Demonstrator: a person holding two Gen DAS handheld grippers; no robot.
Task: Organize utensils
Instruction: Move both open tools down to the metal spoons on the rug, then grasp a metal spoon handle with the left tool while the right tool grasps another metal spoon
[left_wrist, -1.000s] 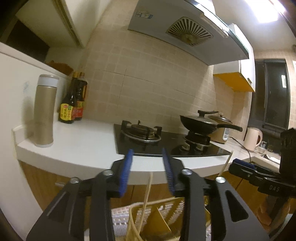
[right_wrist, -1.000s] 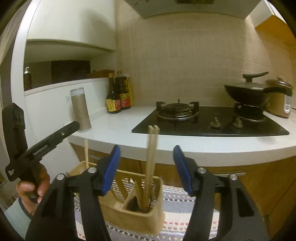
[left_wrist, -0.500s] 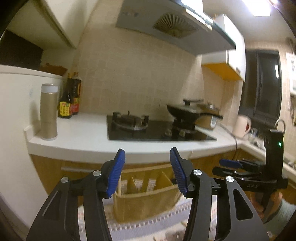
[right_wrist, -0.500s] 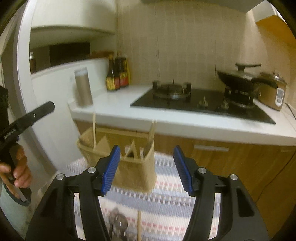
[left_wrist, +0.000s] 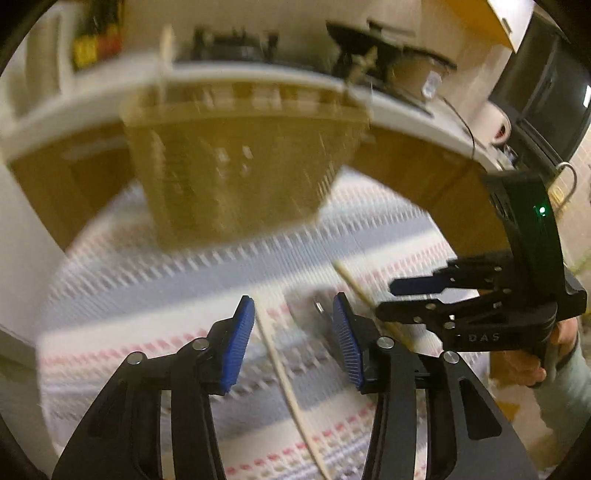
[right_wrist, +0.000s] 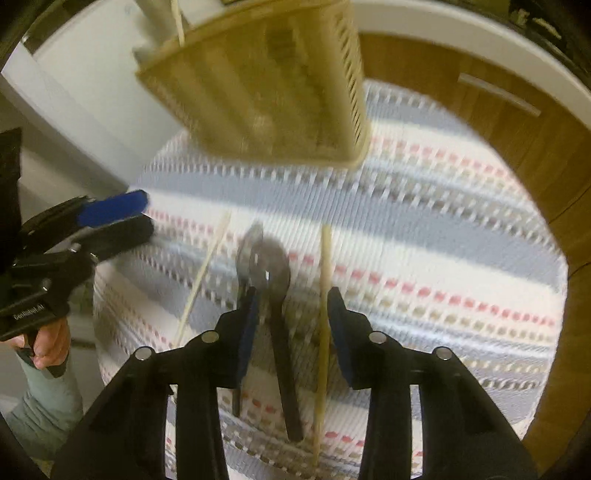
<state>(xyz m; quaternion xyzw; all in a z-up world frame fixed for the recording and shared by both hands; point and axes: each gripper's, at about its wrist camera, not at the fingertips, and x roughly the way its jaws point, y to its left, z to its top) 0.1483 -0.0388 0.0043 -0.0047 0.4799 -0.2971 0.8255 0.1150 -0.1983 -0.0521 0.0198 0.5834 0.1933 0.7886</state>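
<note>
Both jaws are wide apart and hold nothing. The biggest thing is the striped mat (right_wrist: 424, 236), and all the loose things lie flat on it. At the far side of the mat stands the tan basket (right_wrist: 258, 85), with one thin stick poking up from its corner. In front of the right gripper (right_wrist: 291, 325) lie two dark spoons (right_wrist: 269, 273), one partly on top of the other, with their bowls pointing at the basket. A chopstick (right_wrist: 324, 295) lies just to their right, and another chopstick (right_wrist: 203, 273) lies to their left, near the left gripper (left_wrist: 293, 343). In the left view, that gripper hangs over a pale chopstick (left_wrist: 284, 384) that runs between its fingers, not yet touched. The pictures are blurry, so fine detail is hard to see. The next step is likely picking one thing up. To do that well, a gripper should come straight down with one thing in the middle of its gap, not two. The spoons overlap, so grabbing just one could be tricky. A thin chopstick lies flat, so the fingers (right_wrist: 245, 332) should reach right down to the mat before they close.
</note>
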